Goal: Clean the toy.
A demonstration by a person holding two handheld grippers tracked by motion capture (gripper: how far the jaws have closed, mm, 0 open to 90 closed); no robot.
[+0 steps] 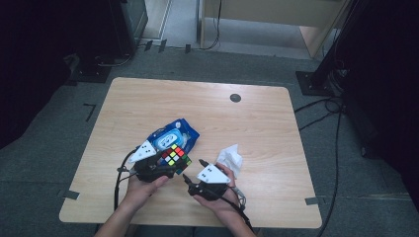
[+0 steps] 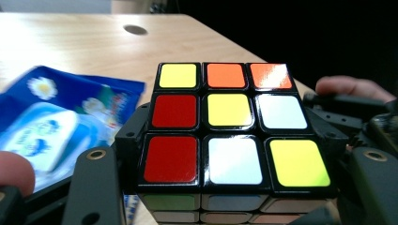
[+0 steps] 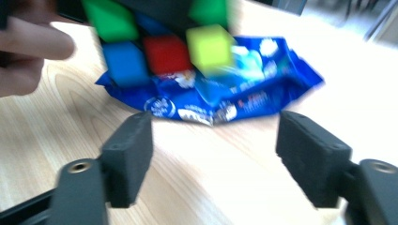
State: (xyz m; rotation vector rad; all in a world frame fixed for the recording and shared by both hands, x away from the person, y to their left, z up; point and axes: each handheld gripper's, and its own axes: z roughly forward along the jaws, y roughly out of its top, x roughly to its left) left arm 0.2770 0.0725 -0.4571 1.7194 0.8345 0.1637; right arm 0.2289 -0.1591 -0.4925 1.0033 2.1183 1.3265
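Here we work on a wooden table [image 1: 148, 98], far half bare; left gripper [image 1: 165, 165] clamps the cube [image 1: 174, 156], right gripper [image 1: 193, 170] gapes empty.

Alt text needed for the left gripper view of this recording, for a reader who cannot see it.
A scrambled puzzle cube sits clamped between the left gripper's two black jaws, its top face showing red, yellow, white and orange stickers. Behind it on the wooden table lies a blue wet-wipes pack.

Light wooden table [image 1: 148, 98]: blue wipes pack [image 1: 174, 133] near middle, crumpled white tissue [image 1: 230, 159] to right.
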